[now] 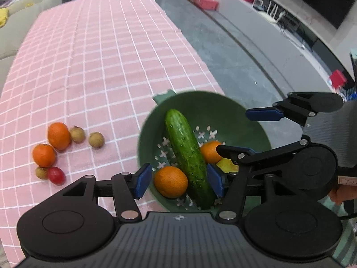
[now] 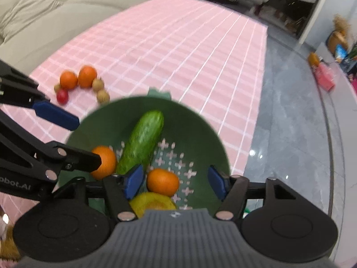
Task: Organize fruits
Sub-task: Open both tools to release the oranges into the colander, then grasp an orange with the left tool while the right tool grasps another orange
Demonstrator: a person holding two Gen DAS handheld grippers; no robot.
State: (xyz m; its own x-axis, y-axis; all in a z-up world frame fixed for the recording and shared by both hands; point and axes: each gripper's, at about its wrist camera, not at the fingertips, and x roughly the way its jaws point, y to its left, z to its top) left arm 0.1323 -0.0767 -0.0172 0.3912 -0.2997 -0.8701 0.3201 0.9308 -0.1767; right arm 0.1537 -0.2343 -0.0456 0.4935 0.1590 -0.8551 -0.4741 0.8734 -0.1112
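A green colander [image 1: 234, 116] [image 2: 196, 122] stands at the table's edge. It holds a cucumber [image 1: 187, 154] [image 2: 142, 140], two oranges [image 1: 170, 182] [image 2: 162, 182] and a yellow fruit [image 2: 152, 203]. My left gripper [image 1: 178, 179] is open above the near orange and the cucumber. My right gripper [image 2: 176, 182] is open above the other orange; it shows in the left wrist view [image 1: 241, 134] too. On the cloth lie two oranges [image 1: 58, 135], several small brown fruits [image 1: 96, 140] and a red tomato [image 1: 55, 175] [image 2: 62, 96].
The pink checked tablecloth [image 1: 100, 55] covers the table. A beige sofa [image 2: 44, 11] stands behind it. Grey floor [image 1: 245, 55] lies right of the table, with a low shelf of clutter [image 1: 279, 15] beyond.
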